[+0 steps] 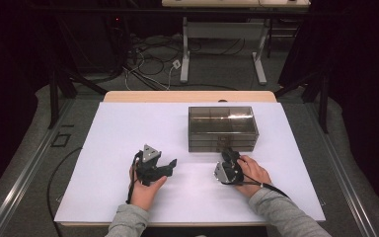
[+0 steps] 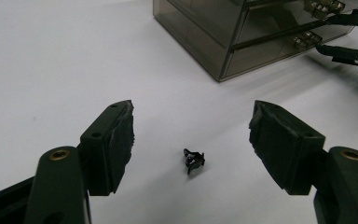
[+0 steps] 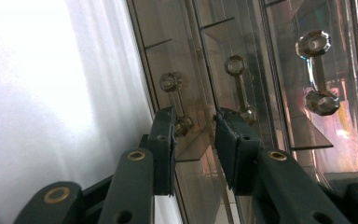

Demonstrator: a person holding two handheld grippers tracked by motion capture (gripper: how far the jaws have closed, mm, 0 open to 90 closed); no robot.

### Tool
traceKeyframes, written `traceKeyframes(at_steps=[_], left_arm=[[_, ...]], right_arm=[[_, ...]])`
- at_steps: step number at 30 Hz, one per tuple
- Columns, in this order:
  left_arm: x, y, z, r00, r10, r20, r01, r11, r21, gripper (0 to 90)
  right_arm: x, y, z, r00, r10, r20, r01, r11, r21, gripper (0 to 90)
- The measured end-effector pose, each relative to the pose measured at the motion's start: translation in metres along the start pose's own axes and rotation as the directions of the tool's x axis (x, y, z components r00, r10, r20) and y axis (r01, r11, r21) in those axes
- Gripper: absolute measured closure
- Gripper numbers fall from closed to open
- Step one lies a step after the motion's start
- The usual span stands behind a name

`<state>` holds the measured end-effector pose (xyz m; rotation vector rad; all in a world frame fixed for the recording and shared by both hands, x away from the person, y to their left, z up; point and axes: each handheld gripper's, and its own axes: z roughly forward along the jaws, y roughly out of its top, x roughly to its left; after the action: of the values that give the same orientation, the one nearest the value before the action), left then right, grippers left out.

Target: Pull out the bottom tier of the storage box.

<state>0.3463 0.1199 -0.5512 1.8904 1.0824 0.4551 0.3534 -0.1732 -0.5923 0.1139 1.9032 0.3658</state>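
Sitting on the smooth white desk (image 1: 128, 138) is one see-through smoky plastic drawer box (image 1: 221, 127) with three drawers, each with a shiny knobbed handle (image 3: 175, 102). The right gripper (image 3: 193, 140) has its jaws a little apart around the lowest handle, touching the box front. The left gripper (image 2: 191, 140) is wide open, with one tiny black clip (image 2: 194, 160) lying between its jaws.

Open table left of drawer box (image 1: 222, 128); small clip (image 2: 194, 160) lies between left jaws
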Motion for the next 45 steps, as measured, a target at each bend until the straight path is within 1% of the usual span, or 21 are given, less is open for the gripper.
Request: traceKeyframes(at_steps=[2, 3, 9, 10, 11, 12, 13, 14, 16, 19, 20, 23, 25, 31, 32, 35, 37, 38, 41, 43, 45], left_arm=[[0.0, 0.0, 0.0, 1.0, 0.001, 0.0, -0.001, 1.0, 0.0, 30.9], [-0.0001, 0.0, 0.0, 1.0, 0.001, -0.001, -0.001, 1.0, 0.0, 30.9], [0.0001, -0.0001, 0.0, 1.0, 0.0, 0.0, 0.0, 1.0, 0.0, 30.9], [0.0001, -0.0001, 0.0, 1.0, 0.001, 0.0, -0.001, 1.0, 0.0, 30.9], [0.0, -0.0001, 0.0, 1.0, 0.0, 0.0, 0.0, 1.0, 0.0, 30.9], [0.0, -0.0001, 0.0001, 1.0, 0.0, 0.0, 0.0, 1.0, 0.001, 30.9], [0.0, -0.0001, 0.0001, 1.0, 0.0, 0.0, 0.0, 1.0, 0.001, 30.9], [-0.0001, -0.0001, 0.0001, 1.0, 0.003, -0.001, -0.003, 1.0, 0.001, 30.9], [-0.0003, -0.0001, 0.0001, 1.0, 0.001, 0.001, -0.001, 1.0, 0.003, 30.9], [-0.0004, -0.0001, 0.0, 1.0, 0.002, 0.0, -0.002, 1.0, 0.001, 30.9], [-0.0004, 0.0, -0.0001, 1.0, 0.001, 0.001, -0.001, 1.0, 0.0, 30.9], [0.0001, -0.0003, 0.0, 1.0, 0.002, -0.002, -0.002, 1.0, 0.001, 30.9], [0.0001, -0.0004, 0.0001, 1.0, 0.001, 0.0, -0.001, 1.0, 0.002, 30.9], [-0.0002, -0.0001, 0.0001, 1.0, 0.002, 0.0, -0.002, 1.0, 0.001, 30.9], [-0.0002, -0.0002, 0.0001, 1.0, 0.001, 0.001, -0.001, 1.0, 0.003, 30.9], [-0.0002, -0.0002, 0.0002, 1.0, -0.002, -0.001, 0.002, 1.0, -0.001, 30.9], [-0.0001, 0.0, -0.0001, 1.0, -0.001, -0.004, 0.001, 1.0, -0.003, 30.9], [0.0, -0.0001, -0.0001, 1.0, -0.002, -0.004, 0.002, 1.0, -0.002, 30.9], [-0.0004, -0.0002, 0.0001, 1.0, -0.004, 0.0, 0.004, 1.0, -0.002, 30.9], [-0.0005, -0.0002, 0.0002, 1.0, -0.003, 0.0, 0.003, 1.0, -0.002, 30.9], [-0.0007, 0.0, 0.0003, 1.0, -0.001, 0.001, 0.001, 1.0, 0.001, 30.9]], right_arm=[[0.0002, -0.0001, 0.0008, 1.0, 0.002, -0.004, -0.002, 1.0, -0.006, 67.6], [0.0006, -0.0003, 0.0017, 1.0, -0.007, 0.0, 0.007, 1.0, -0.011, 67.4], [0.0002, 0.0007, 0.0007, 0.9999, -0.013, -0.004, 0.013, 1.0, 0.007, 68.4], [0.001, 0.0003, 0.0014, 0.9999, -0.015, 0.009, 0.015, 1.0, -0.01, 69.2], [0.001, 0.0003, 0.0014, 0.9999, -0.015, 0.009, 0.015, 1.0, -0.01, 69.2], [0.0003, 0.0006, 0.0006, 0.9997, -0.022, 0.007, 0.022, 1.0, -0.007, 73.1], [0.0003, 0.0006, 0.0006, 0.9997, -0.022, 0.007, 0.022, 1.0, -0.007, 73.1], [-0.0012, 0.0011, -0.0009, 0.9993, -0.026, 0.027, 0.027, 1.0, -0.009, 78.6], [-0.0044, 0.0006, -0.0004, 0.9998, -0.009, 0.02, 0.009, 1.0, -0.006, 79.9], [-0.0039, -0.0008, 0.0009, 0.9999, -0.007, 0.01, 0.007, 1.0, 0.004, 79.6], [-0.004, -0.001, 0.0007, 1.0, 0.007, 0.005, -0.007, 1.0, 0.002, 78.3], [-0.0041, 0.0005, -0.0011, 1.0, 0.0, 0.004, 0.0, 1.0, 0.005, 76.5], [-0.0033, 0.0009, -0.0011, 1.0, 0.008, -0.005, -0.008, 1.0, -0.002, 76.5], [0.0016, 0.0003, 0.0007, 0.9996, -0.02, -0.019, 0.02, 1.0, 0.006, 75.9], [0.0027, -0.0008, 0.0019, 0.9998, -0.007, -0.017, 0.008, 1.0, 0.016, 75.0], [0.0018, -0.0019, 0.0041, 0.9995, -0.025, -0.02, 0.026, 0.999, 0.025, 74.9], [0.0029, -0.0043, 0.0057, 0.9997, -0.008, -0.022, 0.01, 0.999, 0.05, 75.6], [0.0014, -0.0042, 0.0067, 0.9993, -0.023, -0.03, 0.024, 0.999, 0.035, 75.4], [0.0021, -0.0037, 0.0066, 0.9992, -0.035, -0.021, 0.035, 0.999, 0.031, 75.6], [0.0037, -0.0034, 0.0063, 0.9997, -0.018, -0.018, 0.019, 0.999, 0.034, 75.7], [0.0031, -0.0032, 0.0067, 0.9995, -0.026, -0.018, 0.027, 0.999, 0.03, 75.9]])
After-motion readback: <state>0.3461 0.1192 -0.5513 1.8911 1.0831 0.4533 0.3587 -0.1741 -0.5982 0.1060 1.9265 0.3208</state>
